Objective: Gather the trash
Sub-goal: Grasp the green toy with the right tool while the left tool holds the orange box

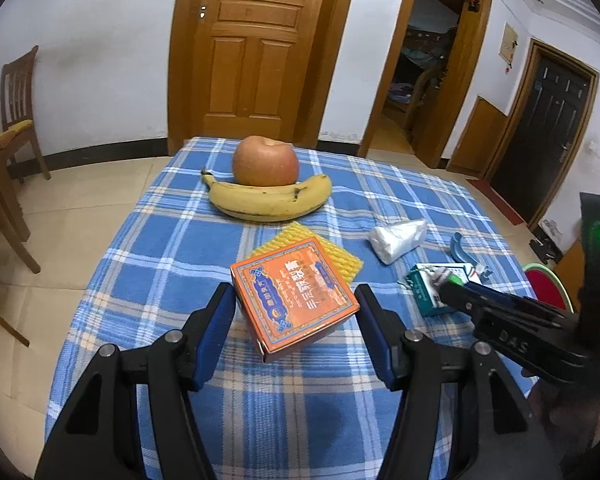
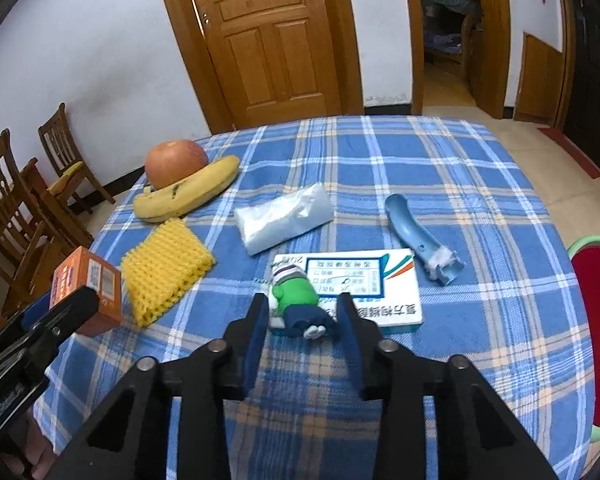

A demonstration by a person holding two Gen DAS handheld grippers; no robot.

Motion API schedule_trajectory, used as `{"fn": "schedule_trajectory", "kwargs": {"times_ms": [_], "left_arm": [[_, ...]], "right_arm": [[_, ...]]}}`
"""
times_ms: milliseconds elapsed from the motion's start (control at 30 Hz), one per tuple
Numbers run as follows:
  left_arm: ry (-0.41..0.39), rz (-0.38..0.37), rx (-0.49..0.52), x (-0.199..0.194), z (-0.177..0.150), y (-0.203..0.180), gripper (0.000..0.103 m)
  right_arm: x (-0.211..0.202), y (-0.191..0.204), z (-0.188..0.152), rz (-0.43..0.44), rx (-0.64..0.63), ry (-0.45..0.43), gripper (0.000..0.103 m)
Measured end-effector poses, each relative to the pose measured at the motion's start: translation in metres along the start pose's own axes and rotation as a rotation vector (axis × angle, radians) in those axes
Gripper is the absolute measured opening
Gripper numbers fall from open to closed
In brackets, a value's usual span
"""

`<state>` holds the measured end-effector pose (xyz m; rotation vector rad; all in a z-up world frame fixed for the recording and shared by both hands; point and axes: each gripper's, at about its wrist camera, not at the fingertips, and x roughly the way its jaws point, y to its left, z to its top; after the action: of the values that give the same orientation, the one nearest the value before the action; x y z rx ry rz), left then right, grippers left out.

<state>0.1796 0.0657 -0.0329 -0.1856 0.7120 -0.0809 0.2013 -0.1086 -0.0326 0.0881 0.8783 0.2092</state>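
The left tongs are spread wide, and the orange box is framed between the two blue pads without being gripped; a gap is seen on the right side, while contact on the left side cannot be judged. The box is set on the blue checked cloth of the table, with one corner overlapping the yellow foam net just behind it. Farther back, a banana is laid across the cloth, and an apple is seated against its inner curve.

The right tongs are likewise parted, and a small toy figure in a green top is bracketed by them. The figure is laid on the near left part of a flat white medicine box; whether the pads touch the figure cannot be told. A crumpled clear plastic bag is found beyond the medicine box, between the banana and a light blue plastic handle, which is laid to the right with a tuft of fluff at its near end. A red stool with a green rim is seen beside the table on the right, and wooden chairs are placed along the left wall.
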Motion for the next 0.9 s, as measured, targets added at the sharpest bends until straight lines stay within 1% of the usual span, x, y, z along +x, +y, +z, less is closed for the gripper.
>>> {"fn": "schedule_trajectory", "kwargs": {"times_ms": [167,267,567,900], "left_arm": [[0.006,-0.006,0.001,0.004,-0.001,-0.002,0.061],[0.007,-0.005,-0.003,0.003,-0.001,-0.002,0.061],[-0.001,-0.005,-0.011,-0.01,0.0,-0.009,0.061],[-0.005,-0.052,0.017,-0.026,0.001,-0.04,0.061]], "right_arm": [[0.002,0.001,0.0,0.002,-0.007,-0.013,0.033],[-0.003,0.002,-0.002,0.023,-0.003,-0.026,0.032],[-0.038,-0.003,-0.004,0.065,0.049,-0.1,0.032],[-0.081,-0.03,-0.016,0.075,0.13,-0.163,0.032]]}}
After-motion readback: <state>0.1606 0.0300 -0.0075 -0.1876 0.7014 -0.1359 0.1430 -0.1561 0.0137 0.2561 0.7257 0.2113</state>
